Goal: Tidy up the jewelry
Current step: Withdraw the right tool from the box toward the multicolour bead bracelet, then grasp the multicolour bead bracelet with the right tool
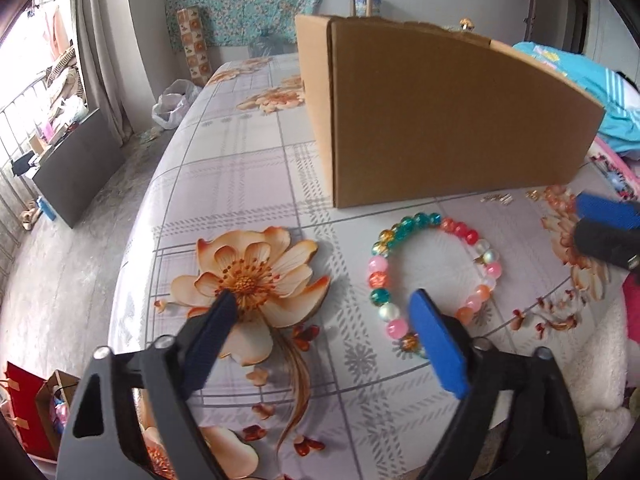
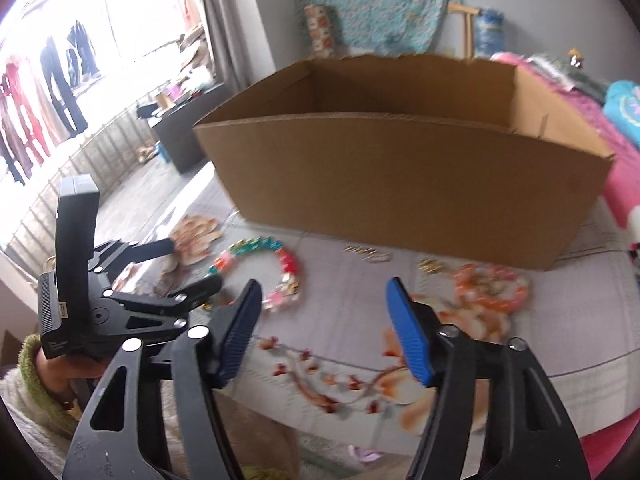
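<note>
My blue-padded left gripper finger (image 1: 436, 344) hides the near beads of the multicoloured glass-bead bracelet (image 1: 400, 236); my right view blurs everything. The small gold pieces (image 1: 498, 198) beside the brown cardboard box (image 1: 440, 120) are too small to identify.

A bead bracelet (image 1: 434, 276) lies on the bed (image 1: 248, 168) before the cardboard box (image 1: 448, 112)

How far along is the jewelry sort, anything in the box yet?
Nothing looks done: the part of the cardboard box interior in view is bare. In hand: nothing; left gripper hovers open at the colourful bead bracelet, right gripper open and empty. Left: that bracelet, the orange bracelet and the small gold pieces.
</note>
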`<state>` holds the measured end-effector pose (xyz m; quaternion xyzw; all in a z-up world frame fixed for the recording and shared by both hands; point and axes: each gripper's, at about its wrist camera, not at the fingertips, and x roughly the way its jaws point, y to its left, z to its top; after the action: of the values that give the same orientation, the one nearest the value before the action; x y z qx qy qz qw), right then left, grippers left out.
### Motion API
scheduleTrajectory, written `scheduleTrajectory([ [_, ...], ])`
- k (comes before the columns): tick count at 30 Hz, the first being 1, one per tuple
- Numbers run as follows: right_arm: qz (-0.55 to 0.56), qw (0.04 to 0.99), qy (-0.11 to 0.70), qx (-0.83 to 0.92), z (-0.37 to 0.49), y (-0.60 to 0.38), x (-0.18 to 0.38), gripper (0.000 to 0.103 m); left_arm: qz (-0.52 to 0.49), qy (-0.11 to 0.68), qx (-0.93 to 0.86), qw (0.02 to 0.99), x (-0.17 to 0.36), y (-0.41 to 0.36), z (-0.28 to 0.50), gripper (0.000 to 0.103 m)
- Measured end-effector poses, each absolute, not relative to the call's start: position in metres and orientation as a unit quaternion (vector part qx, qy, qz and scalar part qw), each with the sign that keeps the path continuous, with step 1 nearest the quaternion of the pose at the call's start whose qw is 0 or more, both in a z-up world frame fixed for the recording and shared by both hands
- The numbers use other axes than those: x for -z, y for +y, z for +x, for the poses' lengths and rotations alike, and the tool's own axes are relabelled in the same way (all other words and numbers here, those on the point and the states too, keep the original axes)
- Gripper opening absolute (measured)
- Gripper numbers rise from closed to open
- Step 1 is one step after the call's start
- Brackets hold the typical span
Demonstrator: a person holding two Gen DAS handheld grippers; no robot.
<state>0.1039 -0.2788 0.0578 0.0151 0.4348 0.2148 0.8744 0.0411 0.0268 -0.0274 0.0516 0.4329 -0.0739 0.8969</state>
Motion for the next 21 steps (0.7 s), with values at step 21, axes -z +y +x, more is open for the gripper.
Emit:
scheduleTrajectory([
  [21,-0.059,0.840,0.491,-0.223,0.141,-0.218,-0.030,0.015,0.052,0.417,0.114,0.900,0.029,0.018,0.054,0.032],
])
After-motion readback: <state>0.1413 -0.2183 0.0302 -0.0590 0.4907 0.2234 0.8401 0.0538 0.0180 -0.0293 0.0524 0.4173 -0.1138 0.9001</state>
